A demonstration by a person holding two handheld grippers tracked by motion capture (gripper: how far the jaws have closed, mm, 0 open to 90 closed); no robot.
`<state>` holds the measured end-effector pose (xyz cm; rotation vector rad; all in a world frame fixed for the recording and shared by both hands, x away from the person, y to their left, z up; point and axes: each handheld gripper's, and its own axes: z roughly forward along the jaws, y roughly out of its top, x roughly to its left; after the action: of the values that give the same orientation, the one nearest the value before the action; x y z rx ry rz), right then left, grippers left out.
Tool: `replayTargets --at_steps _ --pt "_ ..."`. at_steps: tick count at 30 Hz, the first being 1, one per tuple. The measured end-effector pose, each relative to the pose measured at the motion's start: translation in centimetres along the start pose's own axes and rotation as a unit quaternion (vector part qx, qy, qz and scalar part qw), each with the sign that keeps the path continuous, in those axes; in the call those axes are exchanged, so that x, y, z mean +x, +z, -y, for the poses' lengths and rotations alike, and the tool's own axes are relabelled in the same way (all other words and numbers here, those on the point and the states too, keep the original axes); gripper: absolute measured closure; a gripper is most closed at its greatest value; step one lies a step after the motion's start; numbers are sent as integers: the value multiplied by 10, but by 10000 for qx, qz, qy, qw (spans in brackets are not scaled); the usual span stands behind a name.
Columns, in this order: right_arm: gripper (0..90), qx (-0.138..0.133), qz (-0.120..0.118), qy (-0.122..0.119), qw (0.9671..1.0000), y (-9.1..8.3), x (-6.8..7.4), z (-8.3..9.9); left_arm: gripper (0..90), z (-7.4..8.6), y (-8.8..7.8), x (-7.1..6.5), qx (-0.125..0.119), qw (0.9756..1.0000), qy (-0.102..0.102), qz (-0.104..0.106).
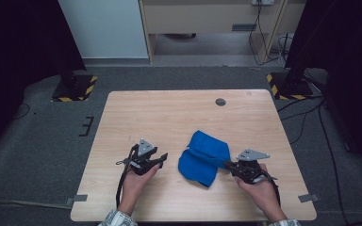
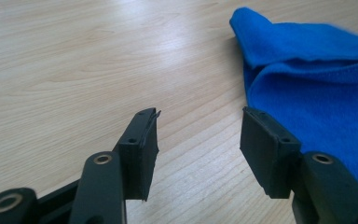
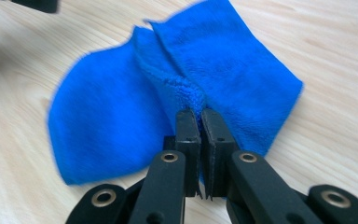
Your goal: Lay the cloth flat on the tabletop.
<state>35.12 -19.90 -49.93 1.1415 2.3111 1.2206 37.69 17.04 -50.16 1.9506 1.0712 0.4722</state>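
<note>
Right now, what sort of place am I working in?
Most likely a lab or test room set up for recording. A bare wooden table stands on grey carpet, stand bases with yellow-black hazard tape sit at its far corners, and cables trail across the floor. A blue cloth lies on the table.

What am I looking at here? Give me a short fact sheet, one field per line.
Setting: light wooden table on grey carpet
Item in hand: blue fleecy cloth, folded and rumpled, lying on the table
Right gripper: jaws closed, pinching a fold of the cloth's edge
Left gripper: jaws apart, nothing between them, beside the cloth and not touching it
Who works: a person, one gripper in each hand
Other detail: small round dark spot near the table's far edge
</note>
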Motion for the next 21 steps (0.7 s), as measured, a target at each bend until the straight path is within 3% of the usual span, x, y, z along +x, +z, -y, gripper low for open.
replayTargets --at_steps 6,14,21 --pt "869 53 -10 201 9998 4 -14 10 465 -10 9 -3 69 9999 -18 84" --pt "868 180 -71 82 9998 15 -5 14 453 -41 24 -12 34 9995 85 290" --pt "868 335 -125 -109 9993 22 2 17 413 -55 45 -27 113 9982 272 520"
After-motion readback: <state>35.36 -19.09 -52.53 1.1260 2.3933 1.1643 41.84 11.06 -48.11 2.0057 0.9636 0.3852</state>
